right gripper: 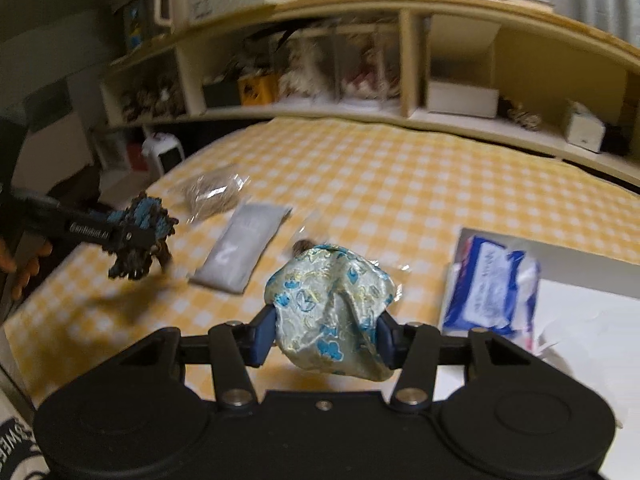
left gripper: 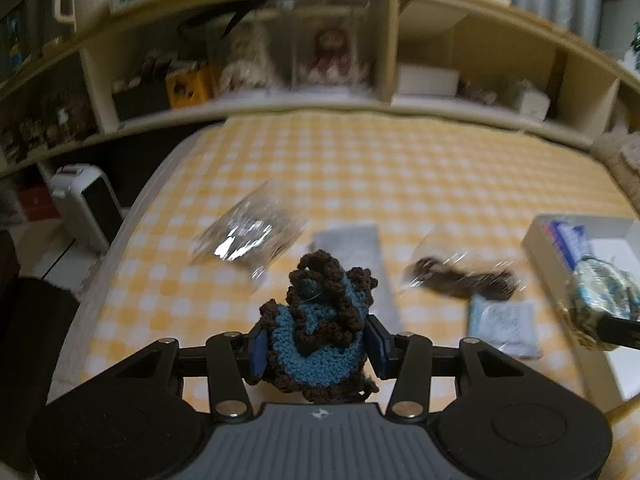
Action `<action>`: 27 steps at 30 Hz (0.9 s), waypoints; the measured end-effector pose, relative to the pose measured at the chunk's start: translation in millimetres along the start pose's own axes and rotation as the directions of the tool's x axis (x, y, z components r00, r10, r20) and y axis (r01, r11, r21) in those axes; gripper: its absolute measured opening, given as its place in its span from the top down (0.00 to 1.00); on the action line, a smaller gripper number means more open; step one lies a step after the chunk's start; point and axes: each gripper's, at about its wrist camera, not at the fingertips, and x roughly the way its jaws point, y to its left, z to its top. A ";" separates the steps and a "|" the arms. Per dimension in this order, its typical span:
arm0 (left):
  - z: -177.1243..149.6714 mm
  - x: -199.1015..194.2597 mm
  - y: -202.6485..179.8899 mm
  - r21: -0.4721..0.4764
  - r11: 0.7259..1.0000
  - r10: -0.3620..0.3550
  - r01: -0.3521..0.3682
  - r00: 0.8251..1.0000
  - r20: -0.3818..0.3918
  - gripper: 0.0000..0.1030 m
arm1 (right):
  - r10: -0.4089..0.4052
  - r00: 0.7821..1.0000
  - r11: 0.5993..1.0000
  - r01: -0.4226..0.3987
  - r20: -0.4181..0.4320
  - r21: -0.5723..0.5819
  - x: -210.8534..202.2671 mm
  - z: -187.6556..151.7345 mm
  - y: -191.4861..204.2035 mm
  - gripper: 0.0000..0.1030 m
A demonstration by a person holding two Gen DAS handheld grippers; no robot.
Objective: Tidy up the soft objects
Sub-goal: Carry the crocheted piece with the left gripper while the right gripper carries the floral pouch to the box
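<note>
Yellow-checked bedcover [left gripper: 360, 168] beneath cluttered shelf [left gripper: 392, 40]

Bed [right gripper: 400, 168], yellow-checked cover: two clear bags [left gripper: 248, 236], grey packet [right gripper: 240, 248], white leaflet [left gripper: 504, 328], white box [right gripper: 560, 264]

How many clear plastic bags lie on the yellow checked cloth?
2: one clear plastic bag with pale contents at the left, one clear plastic bag with dark contents right of it; others may be hidden.
</note>
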 end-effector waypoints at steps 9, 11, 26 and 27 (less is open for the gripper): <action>6.8 -40.2 -33.4 0.001 0.998 -0.064 0.065 0.985 0.158 0.53 | -0.073 0.993 0.997 0.069 0.088 0.045 -24.7 8.6 -19.8 0.50; 10.6 -44.8 -39.8 0.008 0.997 -0.082 0.082 0.981 0.173 0.53 | -0.081 0.992 0.995 0.076 0.100 0.060 -30.6 9.9 -25.2 0.50; 54.2 -45.8 -145.5 0.082 0.948 -0.318 0.308 0.931 0.179 0.53 | -0.238 0.959 0.949 0.195 0.156 0.247 -71.6 8.6 -110.4 0.50; 57.7 -46.2 -155.0 0.091 0.942 -0.334 0.322 0.925 0.181 0.53 | -0.247 0.956 0.945 0.201 0.160 0.258 -74.0 8.2 -115.6 0.50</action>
